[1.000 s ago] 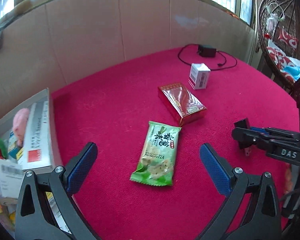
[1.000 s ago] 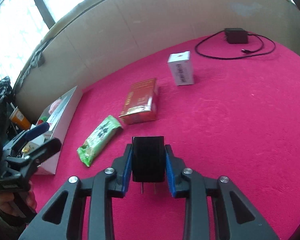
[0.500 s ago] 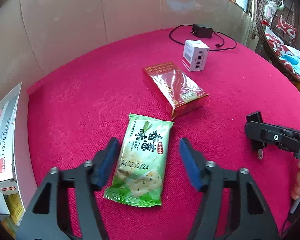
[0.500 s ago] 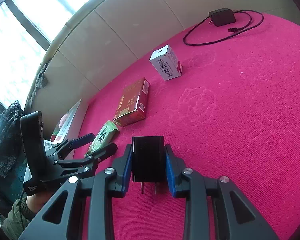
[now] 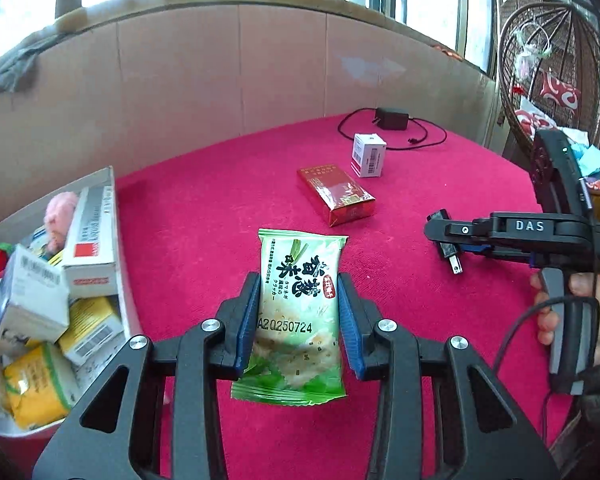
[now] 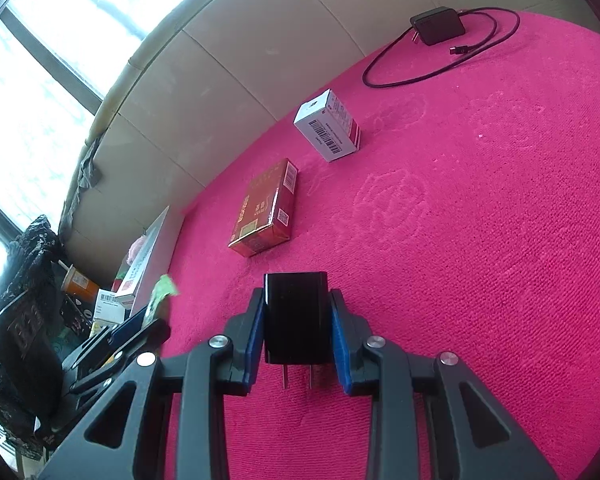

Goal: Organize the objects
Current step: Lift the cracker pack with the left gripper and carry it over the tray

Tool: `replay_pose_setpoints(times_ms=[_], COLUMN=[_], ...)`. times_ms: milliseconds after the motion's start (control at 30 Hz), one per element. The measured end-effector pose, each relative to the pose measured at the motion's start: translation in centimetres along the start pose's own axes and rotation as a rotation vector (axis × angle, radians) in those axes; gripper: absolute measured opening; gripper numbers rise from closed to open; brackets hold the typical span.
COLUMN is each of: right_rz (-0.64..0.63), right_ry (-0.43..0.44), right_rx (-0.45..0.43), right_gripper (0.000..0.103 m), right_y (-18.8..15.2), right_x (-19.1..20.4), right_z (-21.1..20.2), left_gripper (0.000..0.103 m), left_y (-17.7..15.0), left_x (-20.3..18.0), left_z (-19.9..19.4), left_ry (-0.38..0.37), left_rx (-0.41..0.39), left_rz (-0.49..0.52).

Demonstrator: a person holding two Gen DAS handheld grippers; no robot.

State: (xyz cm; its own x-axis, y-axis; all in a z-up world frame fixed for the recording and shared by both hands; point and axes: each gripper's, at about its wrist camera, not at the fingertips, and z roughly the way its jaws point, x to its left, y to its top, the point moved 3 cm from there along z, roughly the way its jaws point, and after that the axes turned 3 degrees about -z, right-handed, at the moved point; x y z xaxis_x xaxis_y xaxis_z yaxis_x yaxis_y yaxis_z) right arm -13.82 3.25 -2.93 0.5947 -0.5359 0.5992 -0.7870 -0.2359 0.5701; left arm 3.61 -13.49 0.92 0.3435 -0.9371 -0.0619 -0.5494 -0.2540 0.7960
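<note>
My left gripper (image 5: 299,312) is shut on a green cracker packet (image 5: 298,304) and holds it above the red cloth. My right gripper (image 6: 296,326) is shut on a black plug adapter (image 6: 295,316), prongs pointing back at the camera; it also shows in the left wrist view (image 5: 446,236) at the right. A red box (image 5: 334,194) and a small white box (image 5: 368,155) lie further back on the cloth. The same red box (image 6: 266,210) and white box (image 6: 328,124) show in the right wrist view.
A white bin (image 5: 114,184) full of boxes and packets stands at the left. A black charger with cable (image 5: 392,118) lies at the far edge by the beige wall. A wicker chair (image 5: 556,72) stands at the right, past the table edge.
My left gripper closed on the green packet and lifted it off the cloth. The right gripper kept hold of the plug adapter and shifted slightly.
</note>
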Motion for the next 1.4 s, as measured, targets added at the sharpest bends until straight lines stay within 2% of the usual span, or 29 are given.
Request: replay_pose_setpoints(times_ms=[267,400,500,600,800,1167,1400], right_rz=[0.010,0.015,0.022,0.025,0.024,0.026,0.035], right_ry=[0.010,0.018,0.028,0.032,0.032,0.036,0.048], right_rx=[-0.004,-0.006,-0.009,-0.009,-0.007,-0.007,-0.009], right_gripper=[0.030,0.030,0.030,0.030,0.029,0.029,0.029], right_y=[0.0,0.0,0.0,0.0,0.1,0.1,0.2], right_x=[0.0,-0.1,-0.2,-0.2,-0.2,-0.2,-0.1], right_z=[-0.1,-0.1,-0.2,-0.1,-0.1,-0.2,-0.1], left_gripper=[0.037,0.037,0.037,0.037,0.037,0.037,0.037], left_y=[-1.4,-2.4,-3.3,-3.9,-5.3,-5.4,-5.4], left_x=[5.6,8.3,9.9,10.8,11.6,11.8,12.5], left_z=[-6.6,-8.6,-9.6,-10.5,-9.5,-8.3,-8.5], left_ry=[0.177,0.258,0.281,0.292,0.294,0.314,0.324], left_rx=[-0.188,-0.231,-0.243,-0.238,-0.191,-0.113,-0.122], left_rz=[-0.142,-0.208,-0.258,-0.275,-0.315,-0.316,-0.335])
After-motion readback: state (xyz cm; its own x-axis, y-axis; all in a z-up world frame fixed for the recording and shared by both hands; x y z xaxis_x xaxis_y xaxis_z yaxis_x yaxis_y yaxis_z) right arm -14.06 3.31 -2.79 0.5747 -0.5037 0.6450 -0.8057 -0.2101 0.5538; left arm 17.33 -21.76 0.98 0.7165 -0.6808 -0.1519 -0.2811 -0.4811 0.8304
